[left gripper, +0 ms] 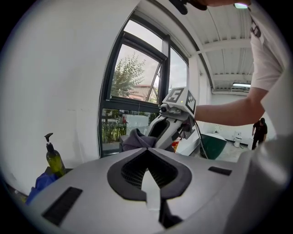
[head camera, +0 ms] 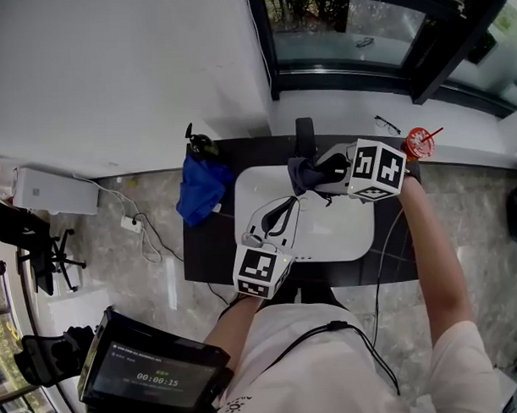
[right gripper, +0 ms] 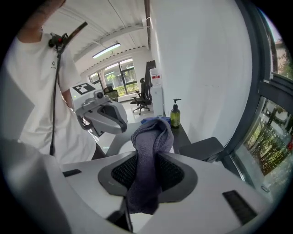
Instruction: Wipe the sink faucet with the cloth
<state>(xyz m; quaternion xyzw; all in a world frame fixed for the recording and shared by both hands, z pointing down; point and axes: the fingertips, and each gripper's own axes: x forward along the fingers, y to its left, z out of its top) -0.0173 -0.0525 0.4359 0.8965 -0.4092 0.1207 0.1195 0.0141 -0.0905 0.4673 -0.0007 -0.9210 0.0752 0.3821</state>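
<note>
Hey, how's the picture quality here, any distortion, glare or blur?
Left gripper view: strong fisheye, black corners, window frame bowed, sky washed out. Right gripper view: same fisheye; the grey cloth in the jaws is sharp. Head view: evenly lit, no blur.

Left gripper [head camera: 284,213] — held close to the torso, jaws together, nothing between them.
Right gripper [head camera: 315,172] — right forearm [head camera: 429,238] outstretched, angled downward, jaws clamped on a grey cloth [right gripper: 149,160].

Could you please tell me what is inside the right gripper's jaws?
A grey cloth, pinched in the right gripper, its fold standing out ahead. The pads beneath it are covered.
</note>
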